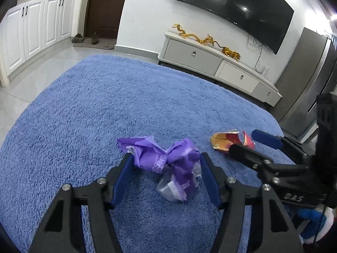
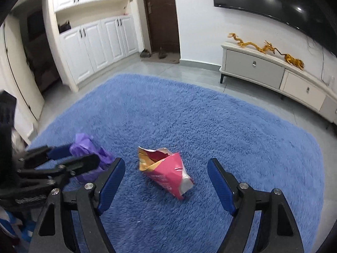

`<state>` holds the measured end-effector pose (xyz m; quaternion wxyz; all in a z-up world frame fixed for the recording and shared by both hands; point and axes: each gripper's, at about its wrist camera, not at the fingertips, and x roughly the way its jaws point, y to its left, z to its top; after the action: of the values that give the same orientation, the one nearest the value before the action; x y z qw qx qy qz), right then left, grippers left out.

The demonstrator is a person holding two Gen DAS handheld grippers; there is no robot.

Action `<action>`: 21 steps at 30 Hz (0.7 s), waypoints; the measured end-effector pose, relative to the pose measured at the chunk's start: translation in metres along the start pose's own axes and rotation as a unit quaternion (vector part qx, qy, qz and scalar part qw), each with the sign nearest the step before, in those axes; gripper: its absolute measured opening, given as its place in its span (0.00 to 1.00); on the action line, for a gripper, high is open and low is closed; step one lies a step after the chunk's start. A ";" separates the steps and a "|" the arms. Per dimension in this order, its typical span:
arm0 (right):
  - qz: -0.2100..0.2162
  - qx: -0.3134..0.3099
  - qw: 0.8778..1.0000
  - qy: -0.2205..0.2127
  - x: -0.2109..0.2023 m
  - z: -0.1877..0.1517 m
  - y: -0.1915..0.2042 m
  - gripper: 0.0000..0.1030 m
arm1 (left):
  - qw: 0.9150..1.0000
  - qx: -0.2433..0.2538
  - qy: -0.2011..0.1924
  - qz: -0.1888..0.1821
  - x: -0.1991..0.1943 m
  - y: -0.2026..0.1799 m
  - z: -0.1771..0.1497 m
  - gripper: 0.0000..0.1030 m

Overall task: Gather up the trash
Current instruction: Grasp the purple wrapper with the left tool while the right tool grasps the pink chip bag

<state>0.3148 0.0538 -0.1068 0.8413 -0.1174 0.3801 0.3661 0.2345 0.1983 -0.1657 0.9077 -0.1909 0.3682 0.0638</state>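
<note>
A crumpled purple wrapper (image 1: pixel 168 160) lies on the blue shaggy rug (image 1: pixel 94 105). My left gripper (image 1: pixel 166 160) is shut on it, both blue pads pressing its sides. A torn pink and yellow snack bag (image 2: pixel 166 175) lies on the rug (image 2: pixel 200 116) with its mouth facing away. My right gripper (image 2: pixel 166 162) stands open around the bag, its pads well clear on either side. From the left wrist view the right gripper (image 1: pixel 242 141) shows at the right, straddling the snack bag (image 1: pixel 223 142). The right wrist view shows the left gripper (image 2: pixel 84 154) on the purple wrapper (image 2: pixel 84 143).
A white TV cabinet (image 1: pixel 210 63) with a golden dragon figure (image 1: pixel 206 40) stands beyond the rug under a wall TV (image 1: pixel 231 6). White cupboards (image 2: pixel 99 42) and a brown door (image 2: pixel 162 14) with shoes line the far left. A grey fridge (image 1: pixel 305 80) stands right.
</note>
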 end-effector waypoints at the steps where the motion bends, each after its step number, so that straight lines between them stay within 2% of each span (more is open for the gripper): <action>1: 0.001 0.000 1.000 0.004 0.003 0.000 -0.001 0.76 | 1.000 0.000 0.000 0.000 0.000 0.000 0.000 0.59; 3: 0.002 -0.001 1.000 0.016 0.011 0.001 0.000 0.74 | 1.000 0.003 -0.001 0.002 0.002 -0.003 0.003 0.59; 6: 0.001 -0.006 1.000 0.030 0.017 -0.001 0.002 0.48 | 1.000 0.006 -0.001 0.002 0.002 -0.006 0.003 0.59; 13: -0.005 0.031 0.999 0.019 -0.007 -0.019 0.009 0.43 | 1.000 0.018 -0.014 0.009 -0.010 -0.012 -0.003 0.54; 16: -0.006 0.063 0.998 -0.001 -0.036 -0.036 0.012 0.43 | 0.999 0.028 -0.020 0.012 -0.023 -0.016 -0.010 0.53; 21: -0.014 0.112 0.993 -0.040 -0.092 -0.060 0.019 0.42 | 0.999 0.038 -0.024 -0.004 -0.053 -0.028 -0.028 0.53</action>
<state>0.2274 -0.0104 -0.0794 0.8687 -0.0125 0.3830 0.3138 0.1854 0.1626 -0.1386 0.9231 -0.1558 0.3479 0.0505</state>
